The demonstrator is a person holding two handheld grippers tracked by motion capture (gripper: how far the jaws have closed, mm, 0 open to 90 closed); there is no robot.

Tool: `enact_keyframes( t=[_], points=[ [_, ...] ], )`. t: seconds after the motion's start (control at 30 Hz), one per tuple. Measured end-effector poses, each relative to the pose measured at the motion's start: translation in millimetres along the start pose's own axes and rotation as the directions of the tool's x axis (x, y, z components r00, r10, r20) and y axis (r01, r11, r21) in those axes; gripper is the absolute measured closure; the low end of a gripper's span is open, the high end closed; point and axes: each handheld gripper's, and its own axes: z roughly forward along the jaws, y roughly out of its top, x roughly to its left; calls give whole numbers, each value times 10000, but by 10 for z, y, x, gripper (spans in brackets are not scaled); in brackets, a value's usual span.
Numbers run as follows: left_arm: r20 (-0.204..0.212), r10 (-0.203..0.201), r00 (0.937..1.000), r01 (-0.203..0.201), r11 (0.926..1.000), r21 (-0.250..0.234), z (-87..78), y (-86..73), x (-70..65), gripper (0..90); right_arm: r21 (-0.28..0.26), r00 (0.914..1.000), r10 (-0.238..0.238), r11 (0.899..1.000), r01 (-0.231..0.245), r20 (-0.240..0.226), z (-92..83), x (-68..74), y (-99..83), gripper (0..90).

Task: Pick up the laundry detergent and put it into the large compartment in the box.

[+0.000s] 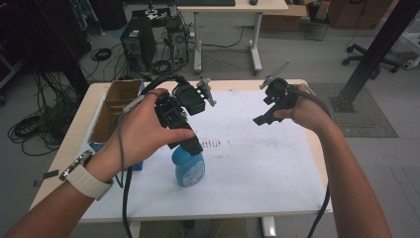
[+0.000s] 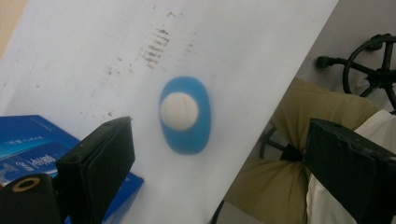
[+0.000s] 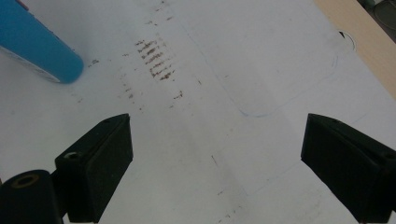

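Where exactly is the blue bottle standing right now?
In the high view the blue bottle stands upright on the white sheet, left of centre, directly below the left tongs, beside the blue box.

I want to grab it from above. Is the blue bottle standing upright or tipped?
Upright. The blue bottle shows its white cap end-on from above, and it stands on the table.

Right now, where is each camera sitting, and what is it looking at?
High view: above the person's side, looking forward and down on the table; forearms and both hands show.
Left gripper view: rides the left gripper, looking straight down on the blue bottle; its fingers and the person's trousers show.
Right gripper view: rides the right gripper, facing the white sheet; its fingers show.
All three views show the bottle.
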Motion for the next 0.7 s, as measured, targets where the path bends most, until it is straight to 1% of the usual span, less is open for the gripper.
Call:
enact_keyframes(
  t=[0.13,0.43,0.5,0.7],
  points=[
    [45,-55,10000,55,9999,101,46,-3,31,93,-3,10000,-1,10000,1,-14,7,-1,6,90],
    [83,-406,9991,405,9990,174,146,-25,134,93,50,10000,-17,10000,17,-53,25,1,13,90],
    [12,-498,9988,497,9986,170,175,-25,162,94,70,10000,-21,10000,21,-66,29,1,13,90],
    [105,-562,9984,559,9980,293,238,-26,206,91,54,10000,-41,10000,42,-76,35,7,19,90]
  ],
)
